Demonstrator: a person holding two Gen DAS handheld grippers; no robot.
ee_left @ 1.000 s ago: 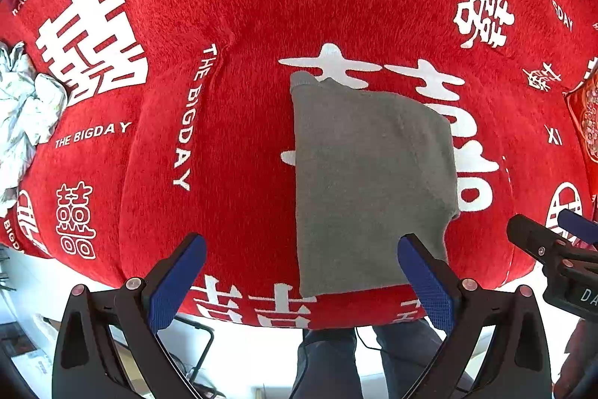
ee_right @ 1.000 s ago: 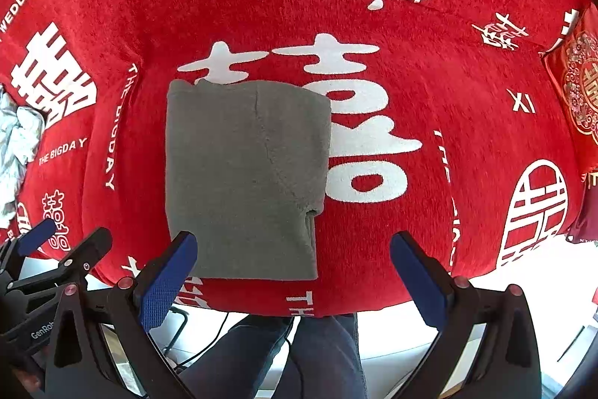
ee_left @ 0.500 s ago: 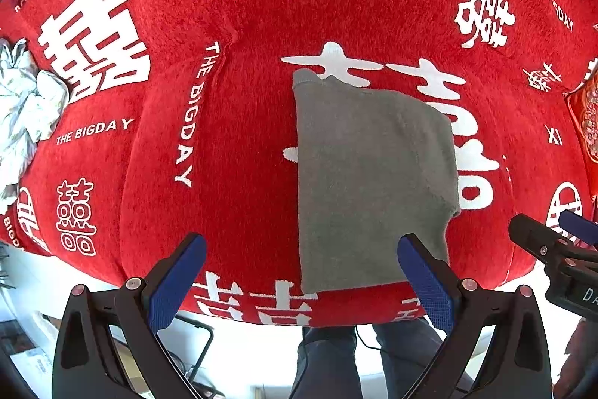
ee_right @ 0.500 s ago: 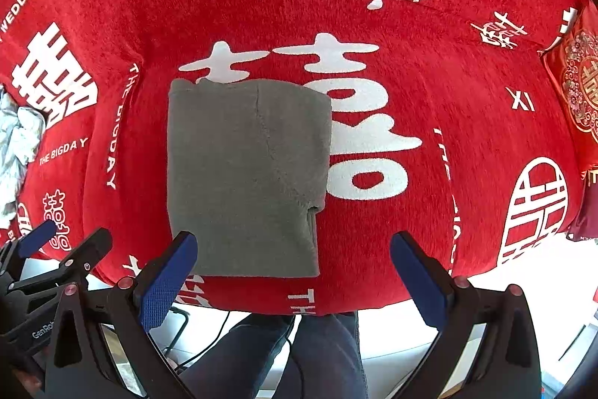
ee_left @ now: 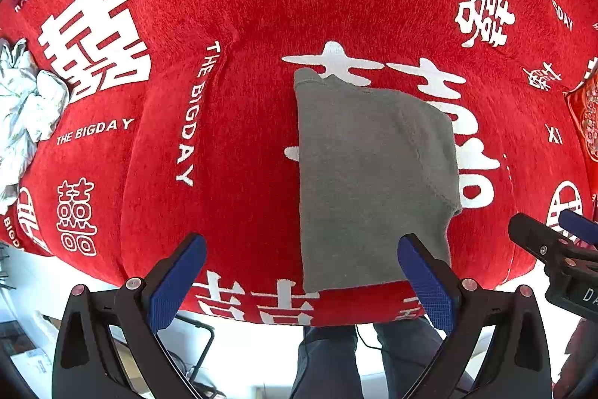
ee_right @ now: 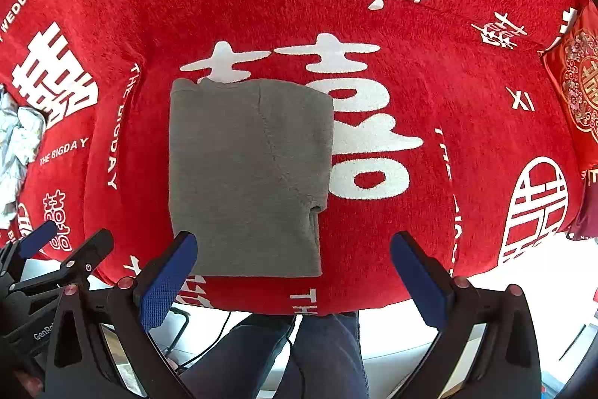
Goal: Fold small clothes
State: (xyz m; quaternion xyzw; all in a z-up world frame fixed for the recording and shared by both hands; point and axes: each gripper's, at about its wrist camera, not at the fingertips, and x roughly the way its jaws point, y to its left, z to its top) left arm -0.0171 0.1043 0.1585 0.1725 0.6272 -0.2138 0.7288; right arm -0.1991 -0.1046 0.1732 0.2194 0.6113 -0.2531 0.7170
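Observation:
A grey garment lies folded into a tall rectangle on the red printed cloth, its near edge close to the cloth's front edge. It also shows in the right wrist view. My left gripper is open and empty, held above the front edge with the garment's near left corner between its fingers. My right gripper is open and empty, above the garment's near right corner. Each gripper shows at the edge of the other's view.
A crumpled white patterned cloth lies at the far left. A red and gold cushion sits at the far right. The person's dark trouser legs stand below the front edge.
Both grippers have drifted back very slightly; the garment sits a touch lower in both views. Jaws stay open.

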